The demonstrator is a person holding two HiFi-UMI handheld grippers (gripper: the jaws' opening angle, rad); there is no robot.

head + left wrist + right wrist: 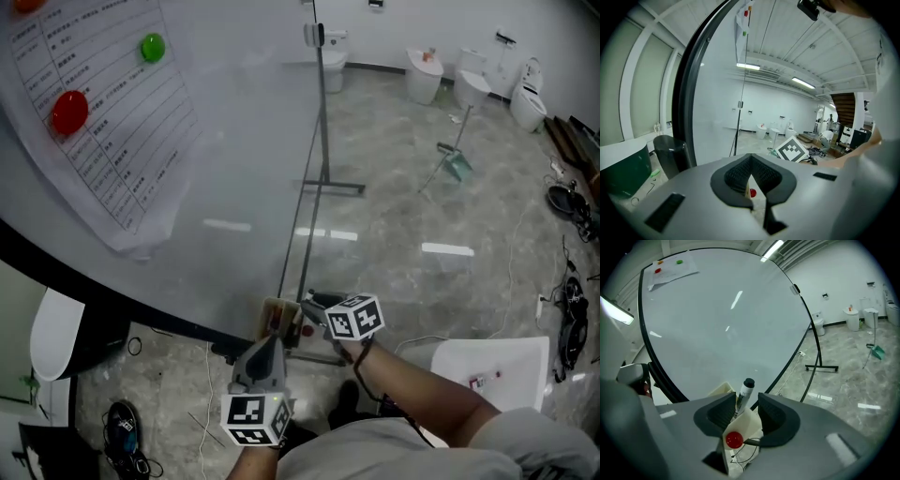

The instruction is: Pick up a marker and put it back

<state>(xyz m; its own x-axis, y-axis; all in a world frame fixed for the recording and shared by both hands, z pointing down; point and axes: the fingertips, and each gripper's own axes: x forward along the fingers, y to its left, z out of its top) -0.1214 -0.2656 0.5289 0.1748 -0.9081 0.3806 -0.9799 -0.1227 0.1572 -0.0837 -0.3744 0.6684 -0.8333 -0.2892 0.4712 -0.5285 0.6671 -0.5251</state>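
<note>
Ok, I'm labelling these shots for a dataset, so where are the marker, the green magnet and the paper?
marker (742,395): right gripper view, white barrel just under the black cap.
green magnet (152,47): head view, centre of its face.
paper (112,141): head view, printed middle of the sheet.

The left tongs (273,323) were smooth grey, with a cube (255,419) of black-and-white square markers at the rear. The right tongs (309,302) were the same grey and bore a like cube (354,317). Each jaw ended in a black ribbed pad (773,418), and small rectangular insets (664,212) sat in the grey casing. A thin black cable (370,384) ran beside the right forearm. The person wore a pale grey short sleeve (525,439).
</note>
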